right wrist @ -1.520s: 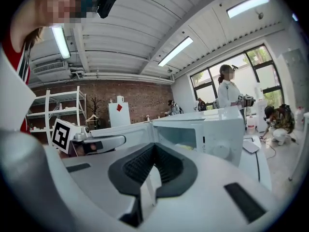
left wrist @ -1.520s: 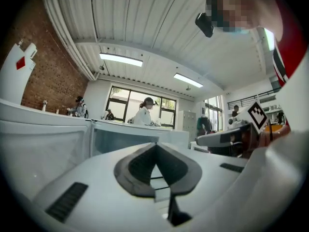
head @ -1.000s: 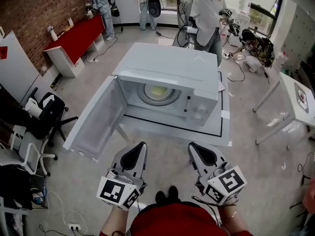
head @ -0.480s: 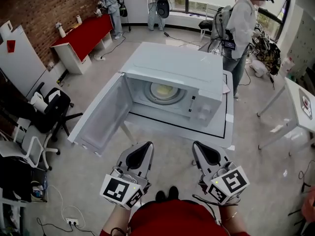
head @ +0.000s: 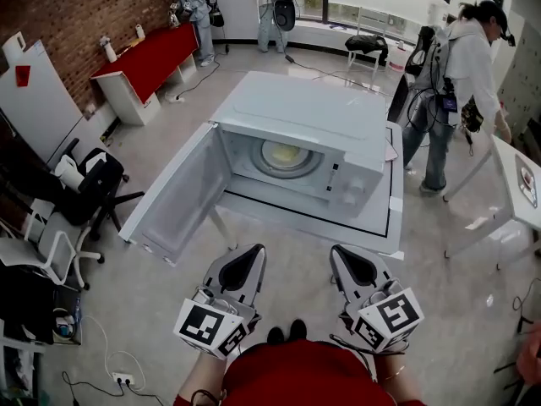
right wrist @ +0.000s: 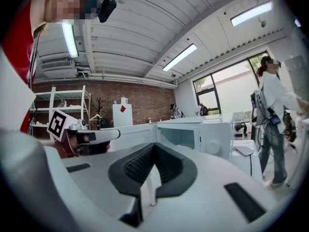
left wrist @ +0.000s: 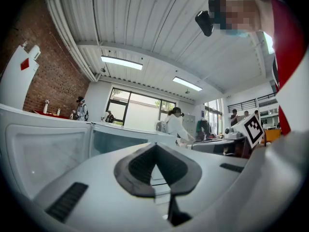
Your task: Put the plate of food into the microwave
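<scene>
A white microwave [head: 296, 125] stands on a low white table [head: 313, 227] with its door [head: 182, 197] swung wide open to the left. Inside, on the turntable, sits the plate of food [head: 283, 155], pale with yellowish food. My left gripper [head: 252, 252] and right gripper [head: 338, 252] hover side by side near my body, short of the table's front edge. Both are shut with nothing between the jaws. The left gripper view looks over its shut gripper [left wrist: 155, 146] at the open door [left wrist: 48, 149]. The right gripper view shows its shut gripper [right wrist: 154, 146] before the microwave [right wrist: 203, 134].
A person [head: 461, 74] stands by the table's right rear corner. A red bench [head: 144, 62] runs along the brick wall at left, with more people behind. Office chairs [head: 84, 193] stand left of the open door. Another white table [head: 516, 176] is at the far right.
The person behind the microwave has walked off to the right. Both grippers have stayed shut and almost still near my body; the view has shifted slightly.
</scene>
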The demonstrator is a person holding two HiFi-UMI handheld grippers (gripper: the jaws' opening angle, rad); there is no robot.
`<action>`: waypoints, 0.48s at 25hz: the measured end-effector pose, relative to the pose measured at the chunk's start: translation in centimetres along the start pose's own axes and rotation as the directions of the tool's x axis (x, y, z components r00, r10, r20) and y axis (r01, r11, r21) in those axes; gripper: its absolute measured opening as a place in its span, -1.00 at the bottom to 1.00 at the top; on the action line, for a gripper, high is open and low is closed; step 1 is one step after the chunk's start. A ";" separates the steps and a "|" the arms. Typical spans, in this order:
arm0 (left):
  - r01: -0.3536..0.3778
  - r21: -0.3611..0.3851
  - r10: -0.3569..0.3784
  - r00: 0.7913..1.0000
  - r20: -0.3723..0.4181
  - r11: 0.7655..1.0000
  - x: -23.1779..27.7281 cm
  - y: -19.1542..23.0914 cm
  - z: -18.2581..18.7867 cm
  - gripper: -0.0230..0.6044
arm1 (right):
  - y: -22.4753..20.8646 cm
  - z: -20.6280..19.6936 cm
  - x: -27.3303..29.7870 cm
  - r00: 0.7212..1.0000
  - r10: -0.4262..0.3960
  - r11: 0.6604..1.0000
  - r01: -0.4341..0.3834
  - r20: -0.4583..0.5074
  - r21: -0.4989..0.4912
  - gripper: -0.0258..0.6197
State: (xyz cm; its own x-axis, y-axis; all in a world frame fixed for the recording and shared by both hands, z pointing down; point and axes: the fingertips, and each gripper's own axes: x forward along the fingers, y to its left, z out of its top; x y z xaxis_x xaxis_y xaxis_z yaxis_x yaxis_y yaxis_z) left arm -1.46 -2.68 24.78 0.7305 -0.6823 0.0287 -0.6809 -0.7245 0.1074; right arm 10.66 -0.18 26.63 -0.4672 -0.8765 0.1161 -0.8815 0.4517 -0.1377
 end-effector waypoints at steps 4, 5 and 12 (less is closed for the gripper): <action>0.007 0.008 -0.007 1.000 0.000 1.000 -0.1 -0.1 -0.1 -0.90 | -0.1 0.0 -0.1 1.000 -0.005 1.000 0.005 0.005 0.002 -0.88; 0.008 0.013 -0.008 1.000 -0.001 1.000 -0.1 -0.1 -0.1 -0.90 | -0.1 0.0 -0.1 1.000 -0.005 1.000 0.005 0.007 0.000 -0.88; 0.012 0.023 -0.012 1.000 -0.014 1.000 -0.5 -0.1 -0.5 -0.90 | -0.1 0.0 -0.1 1.000 -0.014 1.000 0.014 0.016 0.000 -0.88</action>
State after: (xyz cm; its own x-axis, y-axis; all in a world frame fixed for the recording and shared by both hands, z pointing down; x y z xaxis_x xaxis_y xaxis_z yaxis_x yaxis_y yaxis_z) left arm -1.71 -2.24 25.24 0.7392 -0.6723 0.0411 -0.6730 -0.7348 0.0848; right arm 10.78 -0.11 26.67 -0.4537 -0.8852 0.1024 -0.8880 0.4394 -0.1360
